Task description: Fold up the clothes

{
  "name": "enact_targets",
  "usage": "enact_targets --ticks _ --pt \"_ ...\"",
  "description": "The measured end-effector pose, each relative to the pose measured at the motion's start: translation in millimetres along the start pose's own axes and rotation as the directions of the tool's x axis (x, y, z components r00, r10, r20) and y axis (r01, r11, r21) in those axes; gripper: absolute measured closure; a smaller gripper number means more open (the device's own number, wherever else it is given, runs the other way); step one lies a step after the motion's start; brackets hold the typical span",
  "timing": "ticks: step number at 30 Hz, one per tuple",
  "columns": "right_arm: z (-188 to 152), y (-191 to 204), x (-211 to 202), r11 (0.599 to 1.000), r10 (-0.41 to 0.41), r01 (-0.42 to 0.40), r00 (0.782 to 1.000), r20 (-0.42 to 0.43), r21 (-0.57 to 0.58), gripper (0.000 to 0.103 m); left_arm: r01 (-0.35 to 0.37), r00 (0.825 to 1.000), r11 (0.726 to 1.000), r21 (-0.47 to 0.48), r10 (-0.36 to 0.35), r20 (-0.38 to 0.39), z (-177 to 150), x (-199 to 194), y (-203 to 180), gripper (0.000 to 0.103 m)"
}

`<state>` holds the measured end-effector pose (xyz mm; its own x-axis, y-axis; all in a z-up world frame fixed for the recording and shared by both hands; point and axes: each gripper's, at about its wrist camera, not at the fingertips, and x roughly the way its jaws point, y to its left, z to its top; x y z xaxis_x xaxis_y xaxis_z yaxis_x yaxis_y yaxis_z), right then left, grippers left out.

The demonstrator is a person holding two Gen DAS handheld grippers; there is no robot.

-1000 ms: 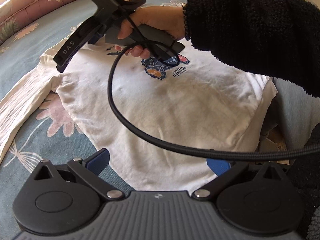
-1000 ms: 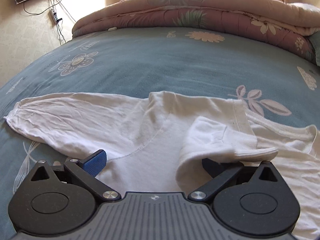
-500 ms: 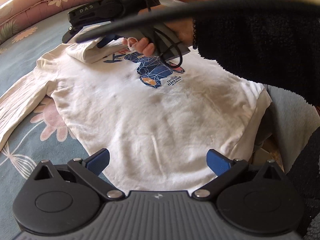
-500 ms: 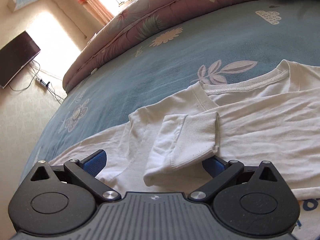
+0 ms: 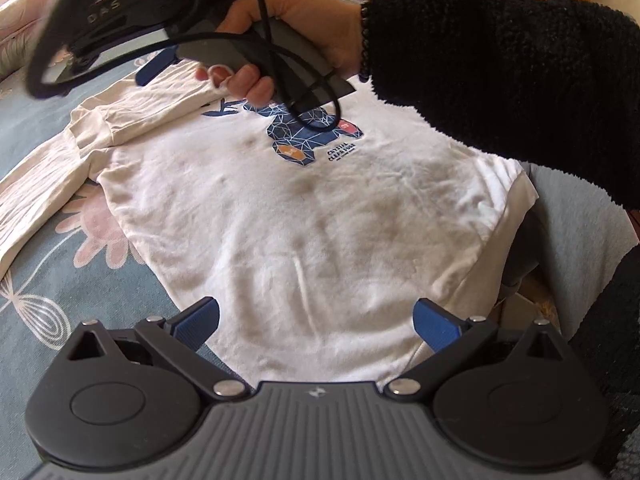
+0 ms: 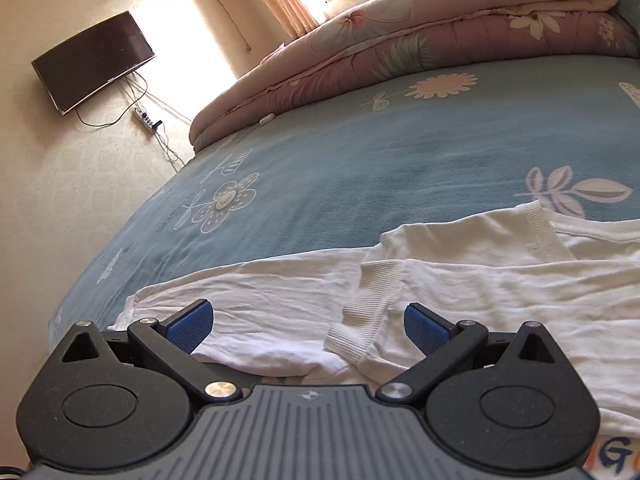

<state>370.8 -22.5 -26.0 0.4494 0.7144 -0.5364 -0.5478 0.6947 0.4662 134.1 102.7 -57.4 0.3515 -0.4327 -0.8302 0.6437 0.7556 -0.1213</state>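
Left wrist view: the white sweatshirt (image 5: pixel 304 216) lies flat, print side up, on the blue floral bed (image 5: pixel 52 304), its hem just ahead of the left gripper (image 5: pixel 316 320), whose jaws stand wide open and hold nothing. One sleeve (image 5: pixel 132 112) is laid across the chest near the collar; the other trails off to the left over the bedsheet. The right hand (image 5: pixel 288 44) holds the right gripper (image 5: pixel 120 32) low over the folded sleeve, and its black cable (image 5: pixel 296 92) hangs in loops right above the print. The near right corner of the hem sits at the bed's edge.

Right wrist view: the right gripper's jaws are open, with the ribbed cuff (image 6: pixel 372 308) lying loose between them, gripped by neither pad.

Risks, as I judge them: the dangling cable could snag or drag the sleeve as the hand pulls away, spoiling the fold. The cuff lies slack and crumpled, so it may slip back off the chest. The hem corner at the bed's edge could slide off if the body is tugged. The trailing sleeve could bunch underneath if the body is folded over it
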Motion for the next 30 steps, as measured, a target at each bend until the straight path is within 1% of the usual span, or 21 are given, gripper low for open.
enact_targets --ticks 2,3,5,7,10,12,14,15,17,18,19,20,21,23,24,29,30 --pt "0 -18 -21 0.999 -0.045 0.045 0.999 0.028 0.010 0.000 0.000 1.000 1.000 0.000 0.000 -0.006 0 1 -1 0.001" --pt "-1 -29 -34 0.997 -0.083 0.082 0.996 0.045 0.010 0.000 0.002 1.000 1.000 0.001 -0.002 -0.010 0 3 -1 0.001" --pt "-4 -52 -59 0.986 -0.167 0.168 0.983 0.076 0.002 0.000 -0.001 1.000 1.000 0.000 0.001 -0.020 4 7 -2 0.001" --pt "-9 -74 -80 0.966 -0.254 0.257 0.962 0.096 -0.019 0.000 -0.007 0.999 1.000 -0.002 0.007 -0.032 8 11 -3 0.001" --pt "-26 -106 -102 0.930 -0.361 0.365 0.928 0.094 -0.032 0.000 -0.015 0.999 1.000 -0.005 0.015 -0.049 15 18 -5 0.001" --pt "-43 -128 -115 0.916 -0.399 0.400 0.914 0.077 -0.006 0.000 -0.020 0.998 1.000 -0.007 0.020 -0.060 19 22 -7 0.001" --pt "-64 -151 -127 0.903 -0.428 0.426 0.903 0.038 0.057 0.000 -0.026 0.997 1.000 -0.009 0.025 -0.071 23 26 -8 0.001" --pt "-76 -160 -136 0.905 -0.421 0.417 0.906 0.042 0.085 0.000 -0.029 0.997 1.000 -0.010 0.028 -0.077 26 28 -9 0.001" --pt "-95 -164 -158 0.928 -0.370 0.362 0.924 0.100 0.085 0.000 -0.034 0.996 0.999 -0.011 0.033 -0.088 30 33 -10 0.001" --pt "-99 -163 -167 0.933 -0.357 0.349 0.928 0.104 0.084 0.000 -0.037 0.995 0.999 -0.012 0.036 -0.094 32 35 -11 0.001" --pt "-101 -163 -173 0.933 -0.359 0.351 0.928 0.104 0.082 0.000 -0.043 0.994 0.999 -0.014 0.041 -0.096 36 36 -11 0.001" --pt "-102 -163 -178 0.931 -0.364 0.357 0.925 0.107 0.081 0.000 -0.051 0.994 0.999 -0.016 0.049 -0.096 43 38 -11 0.001" --pt "-101 -162 -184 0.930 -0.368 0.362 0.921 0.127 0.071 0.000 -0.059 0.994 0.998 -0.019 0.057 -0.096 49 39 -12 0.001" --pt "-95 -160 -191 0.920 -0.389 0.391 0.903 0.185 0.026 0.000 -0.076 0.993 0.997 -0.024 0.073 -0.095 62 42 -12 0.001" --pt "-92 -163 -191 0.917 -0.395 0.398 0.897 0.199 0.023 0.000 -0.084 0.992 0.996 -0.026 0.081 -0.095 68 43 -12 0.001" --pt "-77 -185 -185 0.908 -0.416 0.417 0.878 0.238 0.050 0.000 -0.106 0.991 0.994 -0.031 0.103 -0.091 99 52 -15 0.001" --pt "-78 -191 -185 0.915 -0.403 0.397 0.884 0.237 0.073 0.000 -0.106 0.991 0.994 -0.027 0.103 -0.091 105 54 -17 0.001"
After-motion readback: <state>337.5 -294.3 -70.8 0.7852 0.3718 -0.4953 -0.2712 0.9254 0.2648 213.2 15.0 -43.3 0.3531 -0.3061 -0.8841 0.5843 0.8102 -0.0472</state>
